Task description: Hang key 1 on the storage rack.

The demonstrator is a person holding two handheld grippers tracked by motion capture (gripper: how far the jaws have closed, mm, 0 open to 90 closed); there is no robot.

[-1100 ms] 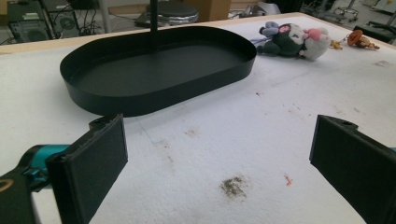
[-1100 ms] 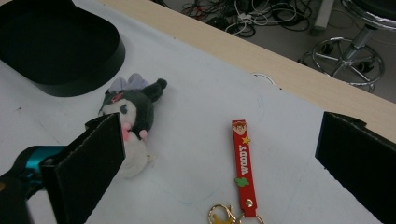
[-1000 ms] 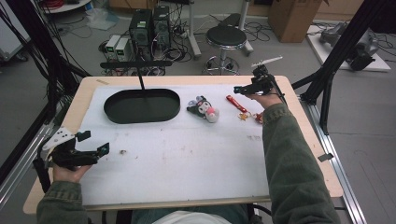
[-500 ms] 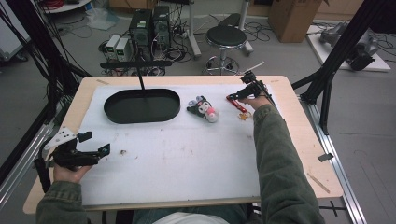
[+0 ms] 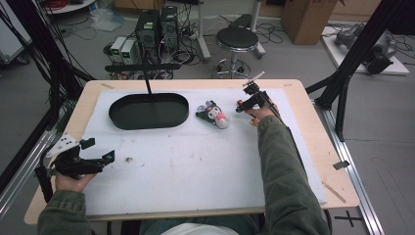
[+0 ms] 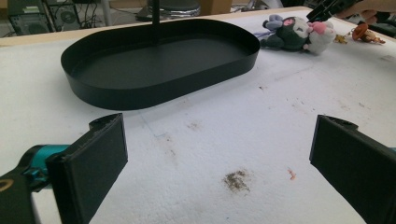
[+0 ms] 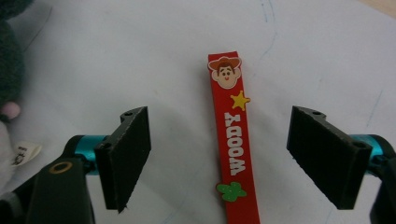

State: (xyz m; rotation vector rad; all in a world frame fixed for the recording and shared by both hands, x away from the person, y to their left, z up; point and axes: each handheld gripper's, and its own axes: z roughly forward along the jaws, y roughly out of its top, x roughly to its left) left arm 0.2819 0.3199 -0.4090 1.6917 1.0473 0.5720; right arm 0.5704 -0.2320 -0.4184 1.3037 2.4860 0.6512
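Note:
A red rubber strap (image 7: 236, 149) with a cowboy face, a star and the word WOODY lies flat on the white mat (image 5: 195, 161). My right gripper (image 7: 219, 116) points down over it with one jaw on each side. The jaws have just been closing, and the pads stand clear of the strap. In the high view the right gripper (image 5: 243, 105) is at the far right of the mat, next to a grey and white plush toy (image 5: 214, 114). My left gripper (image 5: 99, 150) rests open and empty at the near left, facing the black oval tray (image 6: 159, 88).
A thin black post (image 5: 147, 81) rises at the tray's far rim. A small orange charm (image 6: 366, 33) lies to the right of the plush toy. Black frame struts (image 5: 342, 83) flank the table. A stool (image 5: 237, 39) and computer cases stand beyond the far edge.
The right hand has come down and slightly left onto the red strap, and its jaws have narrowed around it. The left hand has stayed put.

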